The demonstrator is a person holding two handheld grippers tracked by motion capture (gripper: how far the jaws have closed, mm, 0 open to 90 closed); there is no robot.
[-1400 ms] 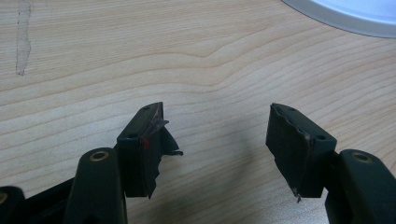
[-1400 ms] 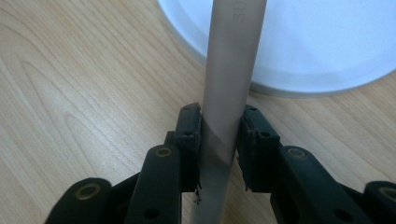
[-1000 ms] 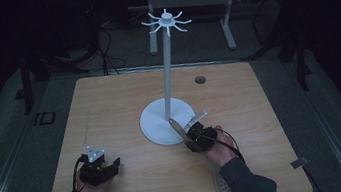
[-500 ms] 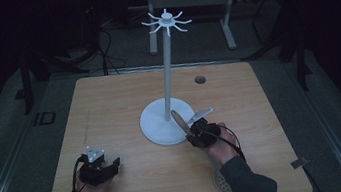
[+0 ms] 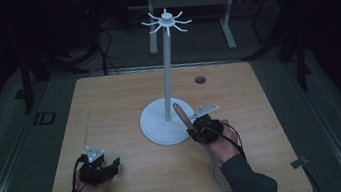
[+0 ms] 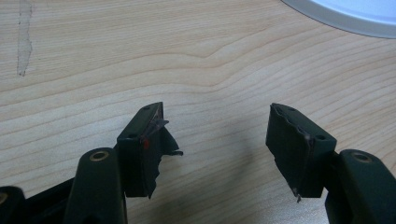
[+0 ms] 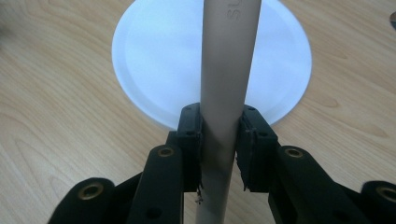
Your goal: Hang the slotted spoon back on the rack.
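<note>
Right gripper (image 5: 194, 129): jaws clamped on brown handle (image 5: 181, 115) of utensil; pads pressing both sides in right gripper view (image 7: 218, 144). Handle rises tilted from jaws, over near rim of white round base (image 5: 155, 128). Utensil's working end not discernible.
Left gripper (image 5: 102, 168): jaws apart, nothing between; bare wood under them in left gripper view (image 6: 219, 135).
Stand: white pole (image 5: 168, 76) upright on base, radial hooks (image 5: 166, 22) at top.
Table (image 5: 108, 99): light wood, small dark hole (image 5: 200, 79) at far side.

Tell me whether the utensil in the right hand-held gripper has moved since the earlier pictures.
Yes. The wooden-handled utensil has tilted upright, its tip swinging toward the white stand's pole.
</note>
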